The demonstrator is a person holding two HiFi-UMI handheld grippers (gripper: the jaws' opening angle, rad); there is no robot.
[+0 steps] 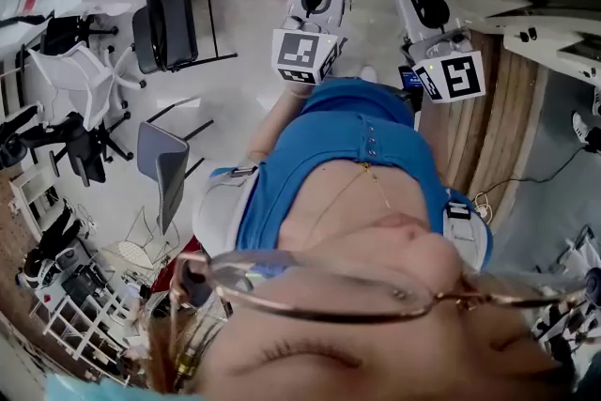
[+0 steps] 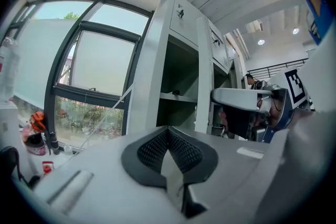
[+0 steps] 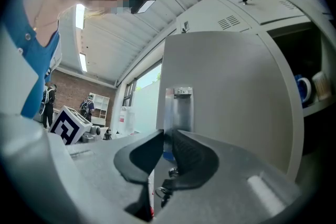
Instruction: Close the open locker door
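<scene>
Grips the free edge of the flat grey metal locker door (image 3: pixel 236 92) in the right gripper (image 3: pixel 167 136), jaws nipped onto the thin sheet, with a shiny steel latch plate (image 3: pixel 179 107) just above the tips. Stands swung well out, to judge by the dark open compartment (image 3: pixel 310 60) off to the right of those jaws. Carries the left gripper (image 2: pixel 168 131) empty, jaws pressed together, pointing at the tall pale-grey metal locker (image 2: pixel 157 55) ahead and slightly left of its tips.

Looks like the start of the swing shut. Could slip off the edge, with only a narrow strip of sheet between the pads and any sideways push likely to slide it out. Could pinch the inner jaw between door and frame if not let go ahead of closure. Could bounce back open if shoved hard without the latch catching.
</scene>
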